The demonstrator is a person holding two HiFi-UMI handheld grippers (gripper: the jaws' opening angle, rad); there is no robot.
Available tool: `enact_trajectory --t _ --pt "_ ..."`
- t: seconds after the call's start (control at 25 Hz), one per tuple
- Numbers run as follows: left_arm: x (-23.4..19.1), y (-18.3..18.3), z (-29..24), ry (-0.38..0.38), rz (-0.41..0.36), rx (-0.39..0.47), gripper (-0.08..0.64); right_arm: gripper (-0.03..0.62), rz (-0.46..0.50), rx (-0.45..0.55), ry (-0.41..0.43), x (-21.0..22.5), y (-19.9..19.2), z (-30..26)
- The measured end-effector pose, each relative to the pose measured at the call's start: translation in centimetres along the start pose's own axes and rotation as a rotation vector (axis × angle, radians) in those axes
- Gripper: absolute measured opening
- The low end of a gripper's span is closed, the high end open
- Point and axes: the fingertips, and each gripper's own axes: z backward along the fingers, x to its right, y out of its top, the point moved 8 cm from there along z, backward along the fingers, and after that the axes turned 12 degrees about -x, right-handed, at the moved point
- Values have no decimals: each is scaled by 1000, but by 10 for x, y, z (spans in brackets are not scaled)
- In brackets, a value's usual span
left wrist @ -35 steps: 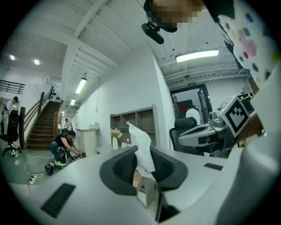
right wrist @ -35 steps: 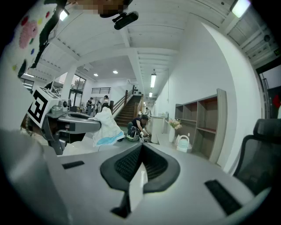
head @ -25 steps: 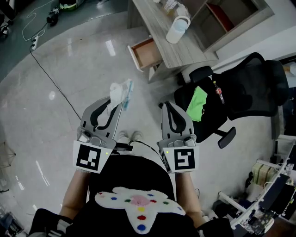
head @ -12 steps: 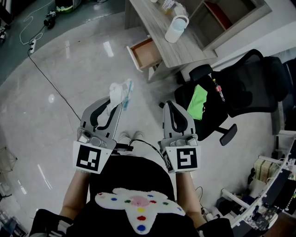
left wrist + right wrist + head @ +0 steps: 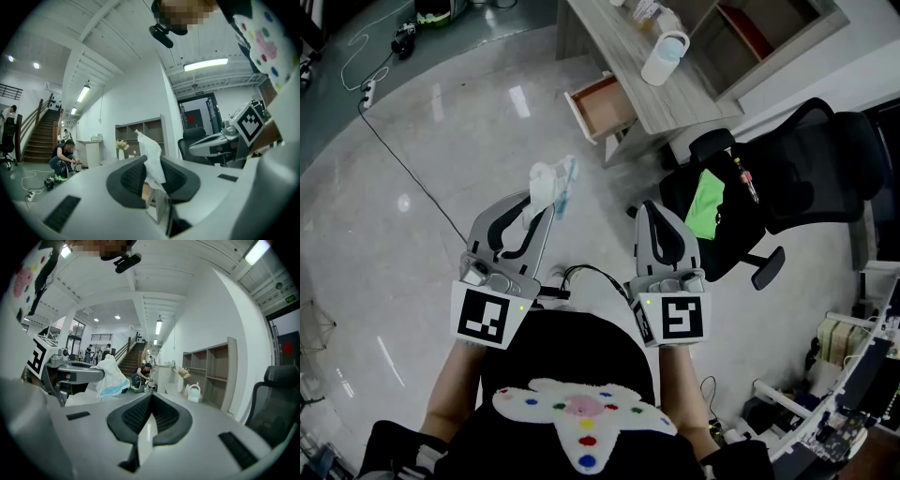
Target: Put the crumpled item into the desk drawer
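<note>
Pinching the crumpled item (image 5: 549, 182) tight in the left tool (image 5: 542, 208), holding it up, ready for dropping into the open desk drawer (image 5: 602, 105); right tool (image 5: 656, 210) shut and empty, just beside.

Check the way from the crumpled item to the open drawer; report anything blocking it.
Nothing visible blocks it: the left gripper clamps the crumpled item, and only bare floor lies between it and the open drawer. The black chair stands off to the right.

Bright ceiling strips (image 5: 205, 64) glare off the glossy floor (image 5: 522, 98), and both gripper views bulge fisheye.
</note>
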Motion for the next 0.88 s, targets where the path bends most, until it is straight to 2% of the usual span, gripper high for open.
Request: enact_trajectory --t 0.36,0.88 --pt "-11 -3 9 -6 3 11 71 3 -12 -23 -6 -17 2 1" --pt "-16 0 -20 33 17 20 71 3 29 -16 26 9 8 -30"
